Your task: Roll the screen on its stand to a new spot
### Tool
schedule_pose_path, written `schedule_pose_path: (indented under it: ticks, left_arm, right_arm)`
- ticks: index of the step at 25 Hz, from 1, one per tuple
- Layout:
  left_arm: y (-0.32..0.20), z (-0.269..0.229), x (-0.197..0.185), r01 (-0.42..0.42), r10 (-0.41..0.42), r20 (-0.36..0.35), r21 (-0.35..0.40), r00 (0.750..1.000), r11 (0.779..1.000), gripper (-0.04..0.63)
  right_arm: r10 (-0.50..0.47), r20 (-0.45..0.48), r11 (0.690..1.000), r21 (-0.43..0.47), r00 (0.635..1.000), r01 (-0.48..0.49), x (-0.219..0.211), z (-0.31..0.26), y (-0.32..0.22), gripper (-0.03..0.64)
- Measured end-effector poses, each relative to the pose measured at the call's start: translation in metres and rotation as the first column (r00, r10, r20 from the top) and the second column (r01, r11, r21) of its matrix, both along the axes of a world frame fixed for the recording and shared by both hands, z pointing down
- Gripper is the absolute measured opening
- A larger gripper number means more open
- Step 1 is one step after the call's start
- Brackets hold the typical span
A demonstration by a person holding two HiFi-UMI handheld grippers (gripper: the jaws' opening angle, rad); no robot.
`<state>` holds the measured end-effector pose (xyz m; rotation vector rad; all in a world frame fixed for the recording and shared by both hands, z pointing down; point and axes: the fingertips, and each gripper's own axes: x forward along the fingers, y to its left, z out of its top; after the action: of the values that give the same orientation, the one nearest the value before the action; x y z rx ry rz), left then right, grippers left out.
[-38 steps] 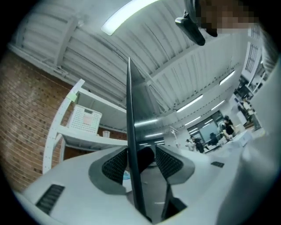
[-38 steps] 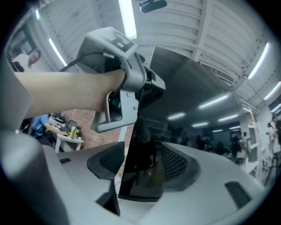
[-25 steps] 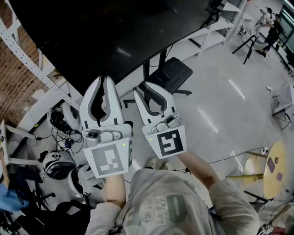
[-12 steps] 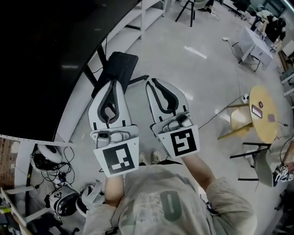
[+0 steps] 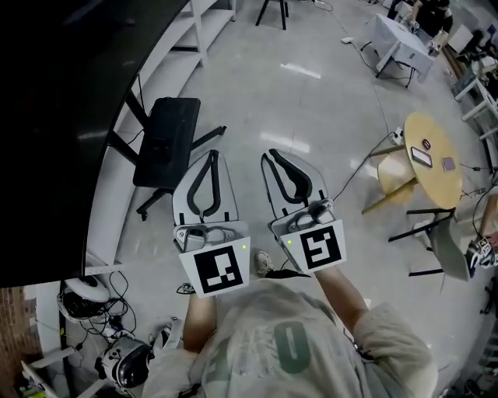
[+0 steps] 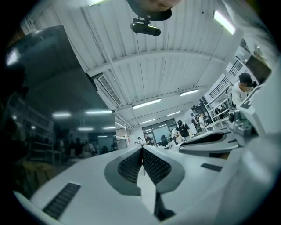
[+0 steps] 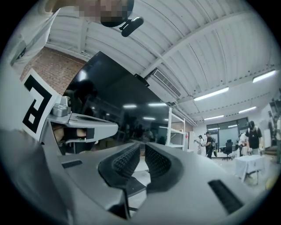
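Observation:
The big black screen [image 5: 62,116] fills the upper left of the head view. The stand's black base plate [image 5: 163,148] rests on the floor under its edge. Both grippers hang side by side over bare floor, right of the base plate and touching neither it nor the screen. My left gripper [image 5: 212,155] is shut with nothing in it, its pads pressed together [image 6: 142,148]. My right gripper [image 5: 274,158] has just been closing. A narrow gap remains between its pads [image 7: 142,146], with nothing in it. The screen [image 7: 114,105] stands ahead and left of it.
White shelving [image 5: 194,23] runs along behind the screen. A round yellow table [image 5: 432,155] and a wooden chair [image 5: 393,183] stand to the right, a white table [image 5: 397,43] farther back. Helmets and cables [image 5: 124,361] lie at the lower left. People stand far across the hall.
Both grippers have swung away from the screen's lower edge, out over bare floor. The stand's base now lies to their left. The right jaws have narrowed; the left stayed shut.

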<state>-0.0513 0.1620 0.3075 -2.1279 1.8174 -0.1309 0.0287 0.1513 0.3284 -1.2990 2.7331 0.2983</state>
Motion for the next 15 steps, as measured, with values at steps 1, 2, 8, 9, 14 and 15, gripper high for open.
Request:
schedule_pose_path:
  ticks: [1,2,8,9,14,15]
  left_arm:
    - [-0.0014,0.0008,-0.0004,-0.002,0.002,0.001,-0.002,1.0,1.0,0.015]
    - [-0.0024,0.0013,-0.0014,-0.002,0.002,-0.002,-0.003,1.0,1.0,0.015]
    - [-0.0075,0.0012,-0.0026,0.009,-0.009,-0.028,-0.002,1.0,1.0,0.015]
    - [-0.008,0.0011,-0.0017,0.006,-0.006,-0.017,-0.002,1.0,1.0,0.015]
    - [-0.008,0.0038,0.0011,-0.002,0.002,0.002,-0.009,1.0,1.0,0.015]
    - [-0.0079,0.0044,0.0016,-0.003,0.004,0.004,-0.012,1.0,1.0,0.015]
  right_arm:
    - [-0.001,-0.003,1.0,-0.011,1.0,0.001,-0.0006,0.0032,-0.0011,0.045]
    - [-0.001,-0.007,1.0,-0.021,1.0,0.001,-0.0015,0.0061,-0.0021,0.044]
    - [0.011,-0.045,1.0,-0.016,0.999,-0.011,-0.0047,0.0103,-0.0063,0.034]
    - [0.009,-0.042,1.0,-0.016,0.999,-0.01,-0.0052,0.01,-0.0067,0.034]
    - [0.002,-0.034,1.0,-0.024,0.999,-0.003,-0.008,0.0109,-0.0073,0.034]
    - [0.003,-0.033,1.0,-0.025,0.999,-0.003,-0.008,0.0113,-0.0073,0.034]
